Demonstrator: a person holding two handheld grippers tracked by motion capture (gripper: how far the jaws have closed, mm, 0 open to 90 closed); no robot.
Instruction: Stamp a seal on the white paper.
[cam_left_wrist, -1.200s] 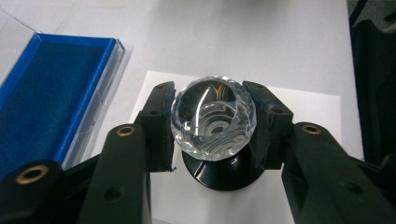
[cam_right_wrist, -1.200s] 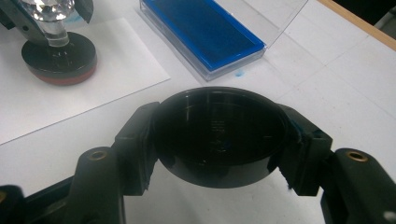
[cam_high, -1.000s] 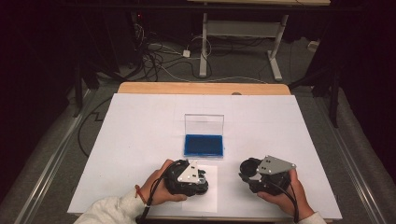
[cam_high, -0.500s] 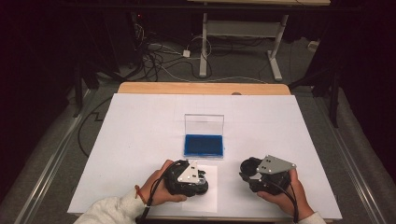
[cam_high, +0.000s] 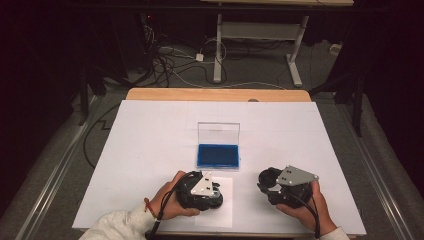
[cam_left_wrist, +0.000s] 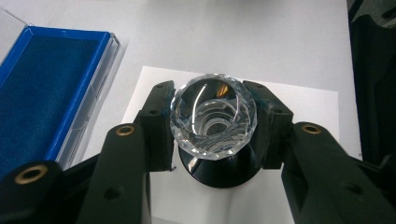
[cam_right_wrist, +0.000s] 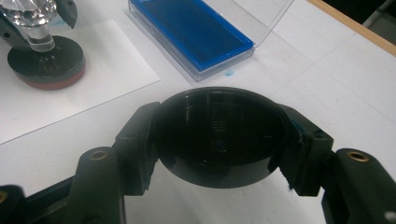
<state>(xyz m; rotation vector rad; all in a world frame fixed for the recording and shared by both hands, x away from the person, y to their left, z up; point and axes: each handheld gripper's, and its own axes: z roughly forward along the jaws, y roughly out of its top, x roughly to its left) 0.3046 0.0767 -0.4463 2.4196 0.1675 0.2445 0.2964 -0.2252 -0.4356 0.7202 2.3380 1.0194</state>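
Open case (cam_high: 218, 145) holds blue pad (cam_high: 218, 155) (lid upright).

Clear faceted crystal knob (cam_left_wrist: 213, 119) on black round base (cam_left_wrist: 219, 170), blue-lined clear case (cam_high: 218, 155), white sheet (cam_high: 220, 200), glossy black disc (cam_right_wrist: 219, 135)

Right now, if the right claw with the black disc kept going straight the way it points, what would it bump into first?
Probably the blue ink pad case: in the right gripper view it lies just beyond the black disc held in the right claw, with bare white table between. Depth is hard to judge.
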